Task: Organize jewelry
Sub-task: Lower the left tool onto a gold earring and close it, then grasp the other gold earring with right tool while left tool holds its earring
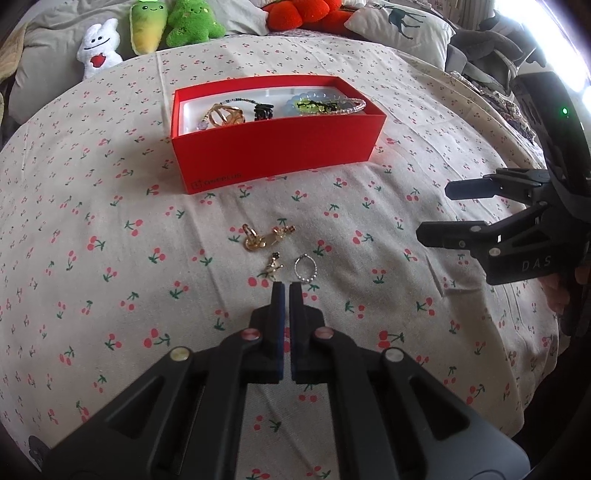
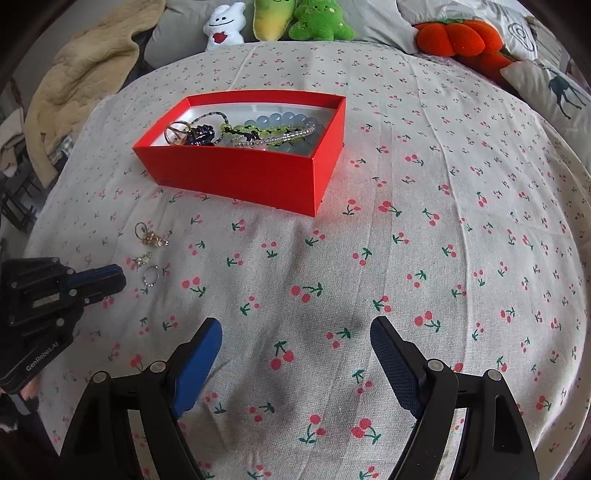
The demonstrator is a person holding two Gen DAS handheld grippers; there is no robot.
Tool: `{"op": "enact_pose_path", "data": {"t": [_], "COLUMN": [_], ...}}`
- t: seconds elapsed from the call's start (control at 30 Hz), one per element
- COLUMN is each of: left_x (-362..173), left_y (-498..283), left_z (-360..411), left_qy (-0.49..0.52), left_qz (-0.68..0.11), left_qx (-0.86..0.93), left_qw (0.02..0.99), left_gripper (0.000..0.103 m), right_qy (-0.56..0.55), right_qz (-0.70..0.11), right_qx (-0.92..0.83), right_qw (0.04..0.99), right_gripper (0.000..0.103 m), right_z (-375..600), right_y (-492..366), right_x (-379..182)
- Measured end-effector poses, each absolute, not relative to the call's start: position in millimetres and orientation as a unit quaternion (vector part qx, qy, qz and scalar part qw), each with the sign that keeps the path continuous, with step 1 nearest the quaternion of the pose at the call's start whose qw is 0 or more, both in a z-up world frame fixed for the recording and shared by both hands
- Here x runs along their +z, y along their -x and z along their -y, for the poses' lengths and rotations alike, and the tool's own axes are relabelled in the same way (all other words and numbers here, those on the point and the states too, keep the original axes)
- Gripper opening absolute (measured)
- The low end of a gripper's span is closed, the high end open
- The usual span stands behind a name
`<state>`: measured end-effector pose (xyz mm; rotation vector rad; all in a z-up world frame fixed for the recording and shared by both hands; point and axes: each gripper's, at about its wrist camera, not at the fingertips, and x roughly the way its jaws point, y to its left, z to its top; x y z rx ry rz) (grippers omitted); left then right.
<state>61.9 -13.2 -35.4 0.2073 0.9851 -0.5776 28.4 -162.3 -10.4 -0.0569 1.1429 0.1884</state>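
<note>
A red box [image 1: 280, 155] [image 2: 236, 177] on the cherry-print cloth holds bead bracelets [image 2: 280, 127], a gold ring [image 1: 225, 115] and a black clip [image 1: 263, 110]. On the cloth in front of it lie a gold ring and clip [image 1: 266, 237] [image 2: 152, 236], a small gold charm [image 1: 272, 267] [image 2: 142, 259] and a silver beaded ring [image 1: 306, 270] [image 2: 150, 275]. My left gripper [image 1: 287, 288] [image 2: 118, 275] is shut and empty, its tips just short of the charm and silver ring. My right gripper [image 2: 295, 328] [image 1: 432, 210] is open and empty, to the right of the loose pieces.
Plush toys line the far edge: a white one [image 1: 98, 48], two green ones [image 1: 192, 22] and a red one [image 2: 454, 37]. A deer-print pillow [image 1: 402, 26] lies at the back right, a beige blanket [image 2: 85, 70] at the back left.
</note>
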Motion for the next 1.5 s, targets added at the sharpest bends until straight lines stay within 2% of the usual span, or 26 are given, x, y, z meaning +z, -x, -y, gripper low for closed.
{"op": "enact_pose_path", "data": {"t": [0.07, 0.13, 0.23, 0.47, 0.5, 0.6, 0.73, 1.1, 1.5], "left_x": [-38, -43, -49, -54, -54, -55, -54, -37, -20], "left_y": [-61, -61, -60, -73, -72, -71, -70, -60, -70], "left_z": [17, 23, 34, 42, 43, 45, 46, 39, -11], "left_qy": [-0.099, -0.105, -0.119, -0.100, -0.104, -0.106, -0.109, -0.103, -0.077], "left_qz": [-0.473, -0.482, -0.478, -0.475, -0.474, -0.470, -0.470, -0.460, -0.493], "left_qx": [-0.277, -0.279, -0.276, -0.268, -0.268, -0.266, -0.264, -0.261, -0.167], "left_qw": [0.830, 0.824, 0.826, 0.832, 0.832, 0.835, 0.835, 0.842, 0.850], "left_gripper": [0.007, 0.026, 0.032, 0.031, 0.029, 0.014, 0.004, 0.003, 0.003], "right_qy": [0.029, 0.032, 0.031, 0.020, 0.018, 0.011, 0.010, 0.015, 0.013], "right_qz": [-0.540, -0.540, -0.542, -0.541, -0.541, -0.539, -0.537, -0.534, -0.531], "right_qx": [0.092, 0.094, 0.095, 0.088, 0.087, 0.085, 0.085, 0.093, 0.115], "right_qw": [0.836, 0.836, 0.835, 0.836, 0.836, 0.838, 0.839, 0.841, 0.839], "right_gripper": [0.084, 0.084, 0.084, 0.084, 0.084, 0.084, 0.084, 0.084, 0.084], "right_z": [160, 158, 158, 168, 170, 173, 175, 167, 126], "right_y": [-29, -28, -27, -25, -25, -24, -24, -25, -40], "right_x": [-11, -11, -12, -11, -11, -9, -6, -2, 3]}}
